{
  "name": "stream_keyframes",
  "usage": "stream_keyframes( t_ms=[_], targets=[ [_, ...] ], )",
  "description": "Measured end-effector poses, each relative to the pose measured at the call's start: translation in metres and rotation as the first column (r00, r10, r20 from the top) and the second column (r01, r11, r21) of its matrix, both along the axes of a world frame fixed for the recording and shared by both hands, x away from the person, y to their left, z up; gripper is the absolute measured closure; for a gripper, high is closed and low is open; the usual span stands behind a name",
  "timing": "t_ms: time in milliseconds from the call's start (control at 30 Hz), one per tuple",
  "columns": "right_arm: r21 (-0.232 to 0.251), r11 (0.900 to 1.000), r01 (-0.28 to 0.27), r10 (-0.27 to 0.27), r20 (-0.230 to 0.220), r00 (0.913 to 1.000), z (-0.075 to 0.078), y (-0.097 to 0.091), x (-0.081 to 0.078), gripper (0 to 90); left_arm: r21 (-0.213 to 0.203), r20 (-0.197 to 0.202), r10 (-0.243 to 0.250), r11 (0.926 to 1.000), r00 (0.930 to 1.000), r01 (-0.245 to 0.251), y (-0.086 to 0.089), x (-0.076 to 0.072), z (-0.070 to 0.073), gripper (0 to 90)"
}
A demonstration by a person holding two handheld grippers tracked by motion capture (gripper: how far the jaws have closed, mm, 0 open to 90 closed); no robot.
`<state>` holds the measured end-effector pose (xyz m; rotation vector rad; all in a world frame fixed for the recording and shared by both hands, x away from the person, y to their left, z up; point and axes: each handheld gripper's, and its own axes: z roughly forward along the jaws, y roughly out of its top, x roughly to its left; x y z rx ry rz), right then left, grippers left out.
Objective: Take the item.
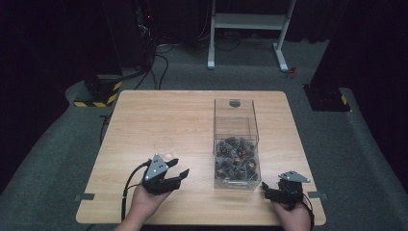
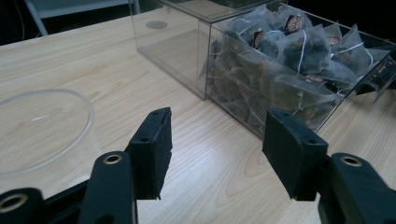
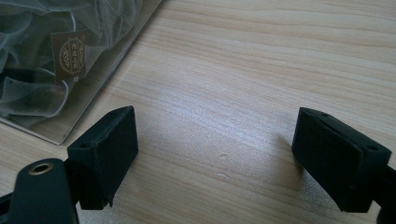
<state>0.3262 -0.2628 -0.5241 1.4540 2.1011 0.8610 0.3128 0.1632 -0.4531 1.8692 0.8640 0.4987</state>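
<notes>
A clear plastic box (image 1: 235, 126) stands right of the table's middle. Its near half holds several mesh tea bags (image 1: 236, 162), and its far half is bare. A clear round cup (image 1: 164, 147) sits left of the box, just beyond my left gripper (image 1: 181, 167). In the left gripper view that gripper (image 2: 217, 135) is open with nothing between its jaws; the cup (image 2: 42, 126) is at left and the tea bags (image 2: 289, 65) lie ahead. My right gripper (image 1: 264, 191) rests by the box's near right corner. The right gripper view shows it (image 3: 215, 135) open over bare wood.
The wooden table (image 1: 144, 120) stands on grey carpet. A white desk frame (image 1: 248, 29) and dark equipment stand behind it. The box's corner (image 3: 60, 79) lies at the left of the right gripper view. The other gripper (image 2: 378, 77) shows beyond the box in the left gripper view.
</notes>
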Motion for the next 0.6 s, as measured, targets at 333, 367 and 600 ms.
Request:
stream_keyframes(
  t_ms=[333, 367, 600],
  targets=[
    [0.001, 1.0, -0.006, 0.006, 0.0, 1.0, 0.0, 0.0, 0.0, 14.7, -0.012, 0.01, -0.021, 0.9997, 0.9997, 0.022, -0.011, 0.004, 0.004, 43.3],
    [0.003, 1.0, -0.007, 0.007, -0.001, 1.0, 0.0, 0.0, 0.0, 14.7, -0.019, 0.006, -0.025, 0.9995, 0.9997, 0.025, -0.013, 0.005, 0.005, 43.3],
    [0.001, 0.9999, -0.016, 0.016, 0.002, 0.9999, 0.0, 0.0, 0.0, 14.8, -0.133, -0.008, 0.004, 0.9912, 1.0, -0.005, -0.025, 0.007, 0.002, 43.3]
  ],
)
